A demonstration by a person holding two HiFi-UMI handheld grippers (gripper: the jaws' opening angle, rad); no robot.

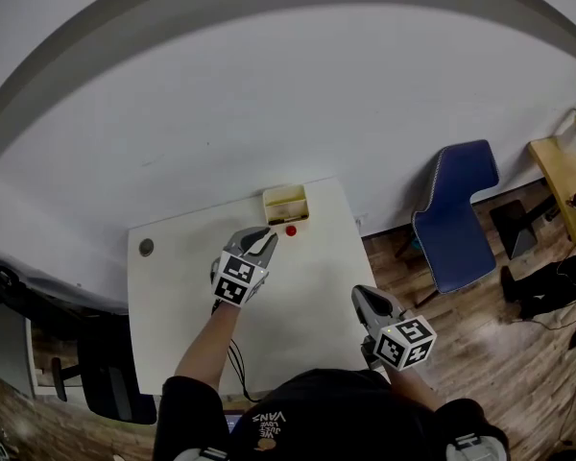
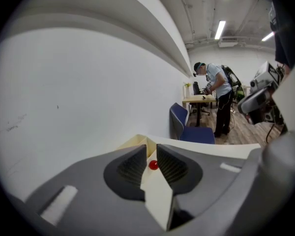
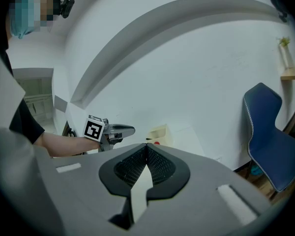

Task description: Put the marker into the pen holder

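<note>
The left gripper is close to the red marker. The marker sits on the white table, just beside the pen holder, in the upper middle of the frame. The left jaws are a little apart and hold nothing. The right gripper, at the lower right, is closed tight and empty. This looks like the reaching step. Next, the left jaws need to go around the marker and squeeze it.

readable text: none | white print on black shirt: too small to read

Cream open-top pen holder at desk's far edge. Marker shows as a red dot just near it, outside.
</note>
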